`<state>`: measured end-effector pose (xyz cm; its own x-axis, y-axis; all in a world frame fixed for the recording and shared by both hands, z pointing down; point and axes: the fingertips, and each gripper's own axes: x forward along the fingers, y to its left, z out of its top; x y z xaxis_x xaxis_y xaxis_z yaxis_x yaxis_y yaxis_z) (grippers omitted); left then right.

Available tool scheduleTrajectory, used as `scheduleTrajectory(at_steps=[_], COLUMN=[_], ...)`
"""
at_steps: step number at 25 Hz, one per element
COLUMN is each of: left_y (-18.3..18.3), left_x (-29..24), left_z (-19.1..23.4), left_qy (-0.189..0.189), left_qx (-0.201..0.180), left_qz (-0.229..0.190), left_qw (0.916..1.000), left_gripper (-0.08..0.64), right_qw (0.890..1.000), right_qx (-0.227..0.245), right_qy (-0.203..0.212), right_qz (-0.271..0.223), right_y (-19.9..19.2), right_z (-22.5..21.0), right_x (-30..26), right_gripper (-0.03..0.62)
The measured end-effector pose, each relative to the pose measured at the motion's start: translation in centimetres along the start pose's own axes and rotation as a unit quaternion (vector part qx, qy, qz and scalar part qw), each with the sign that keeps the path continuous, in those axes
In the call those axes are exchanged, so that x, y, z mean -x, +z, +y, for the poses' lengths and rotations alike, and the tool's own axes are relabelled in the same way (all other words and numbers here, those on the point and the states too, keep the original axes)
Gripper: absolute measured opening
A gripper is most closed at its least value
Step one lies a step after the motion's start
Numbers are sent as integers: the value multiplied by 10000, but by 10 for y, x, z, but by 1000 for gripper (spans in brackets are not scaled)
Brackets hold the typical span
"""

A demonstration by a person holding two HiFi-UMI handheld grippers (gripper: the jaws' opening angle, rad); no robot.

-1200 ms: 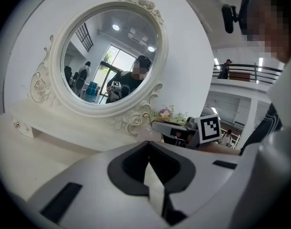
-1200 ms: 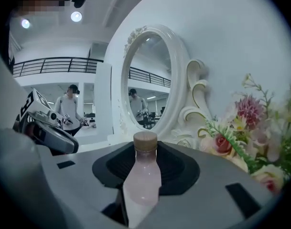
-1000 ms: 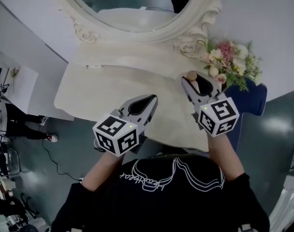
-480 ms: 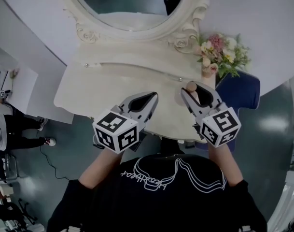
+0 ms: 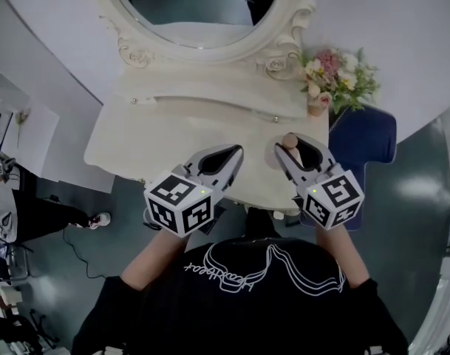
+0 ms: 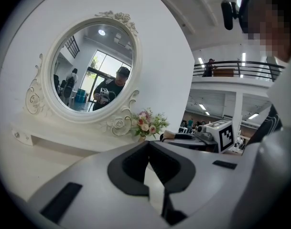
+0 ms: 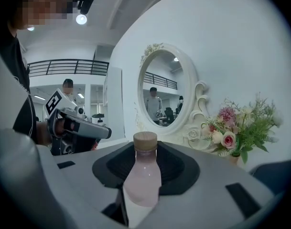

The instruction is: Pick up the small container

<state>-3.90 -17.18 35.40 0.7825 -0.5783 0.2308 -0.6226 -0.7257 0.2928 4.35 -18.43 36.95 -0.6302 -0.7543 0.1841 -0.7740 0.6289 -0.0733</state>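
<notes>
From the head view, the right claw is held out over the near edge of the dressing table. The small container, a pale pink bottle with a tan cap, sits between its jaws with the cap poking up at the tips. From here I cannot tell whether its base rests on the tabletop or is clear of it. The left claw is level with the right one and well apart from it, with its jaws brought together. Beyond both claws is the oval mirror. A bunch of flowers stands ahead of the right claw and a little to its outer side.

In the left gripper view, the left claw has its jaws meeting at the tips with nothing between them. The mirror is ahead and to its left. The flowers are straight beyond the tips, and the right claw is off to its right.

In the right gripper view, the right claw is closed on the small container. The bottle stands upright between the pads, its cap just above the jaw tips. The mirror is straight ahead, the flowers are to the right, and the left claw is to the left.
</notes>
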Motion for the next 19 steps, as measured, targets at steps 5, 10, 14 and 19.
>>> scheduleTrajectory(at_steps=[5,10,14,19], left_y=[-4,-6,-10,-15], left_x=[10,14,16,20], left_z=[-2,-7,-7,-8], left_qy=[4,-17,-28,-84], left_qx=[32,0,58,108], left_qz=[-50,-122,-121,-116], left_qw=[10000,9999,9999,9998], left_gripper=[2,2,3,2], right_qw=[10000,10000,10000,9999], right_qx=[18,18,-1,-16], right_qy=[-43,-70,-80,-114], right_qz=[-1,-42,-34,2], right_y=[0,-1,-3,-8], right_z=[8,12,16,20], right_x=[4,11,13,14], right_gripper=[143,143,143,143])
